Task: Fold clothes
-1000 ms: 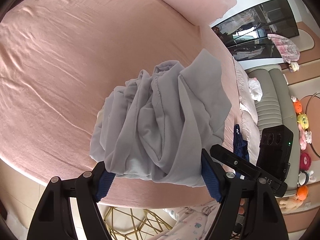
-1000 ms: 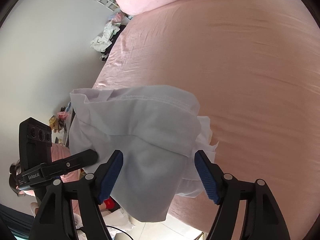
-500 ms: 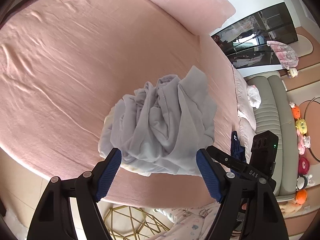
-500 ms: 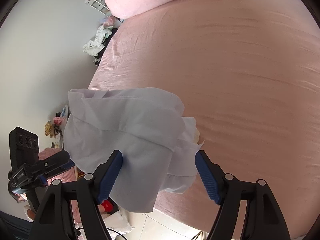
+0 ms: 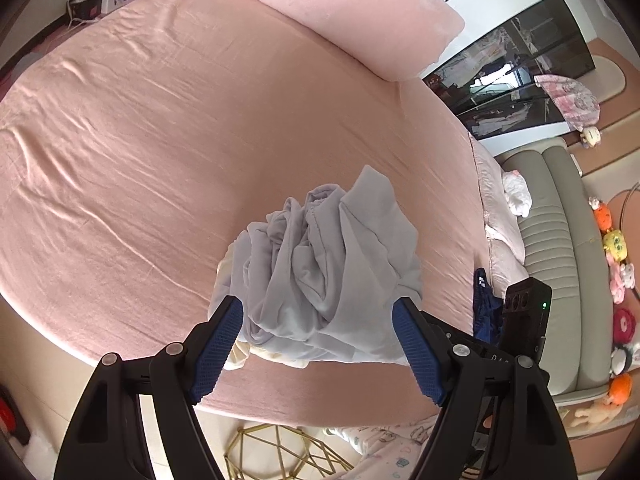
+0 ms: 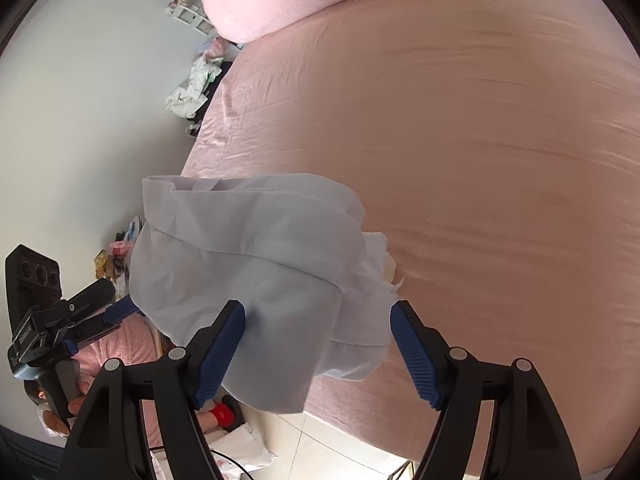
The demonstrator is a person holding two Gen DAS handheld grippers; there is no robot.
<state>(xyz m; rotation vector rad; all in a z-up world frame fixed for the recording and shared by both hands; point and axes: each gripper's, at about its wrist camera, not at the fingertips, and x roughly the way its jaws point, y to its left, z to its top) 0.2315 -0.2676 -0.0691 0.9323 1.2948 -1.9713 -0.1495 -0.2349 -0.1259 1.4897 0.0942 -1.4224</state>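
A crumpled pale grey garment [image 5: 324, 276] lies in a heap near the front edge of the pink bed [image 5: 160, 140]. In the right wrist view the garment [image 6: 248, 264] hangs partly over the bed's edge [image 6: 460, 420]. A cream cloth [image 5: 240, 356] peeks out beneath it. My left gripper [image 5: 316, 302] hovers above the heap, jaws wide apart, nothing pinched between the blue pads. My right gripper [image 6: 318, 306] also stands open over the garment, its pads clear of the cloth. Each view shows the other gripper: the right gripper [image 5: 486, 308] and the left gripper [image 6: 116, 312] beside the heap.
A pink pillow [image 5: 352, 12] lies at the bed's far end. A grey-green sofa [image 5: 556, 240] with plush toys [image 5: 616, 240] stands to the right. A gold wire stool [image 5: 280, 452] sits on the floor below. Clothes [image 6: 192, 88] are piled by the white wall.
Both grippers have drawn back from the garment, the left one rising, so the heap looks smaller and farther off. The garment itself stays in the same place on the bed.
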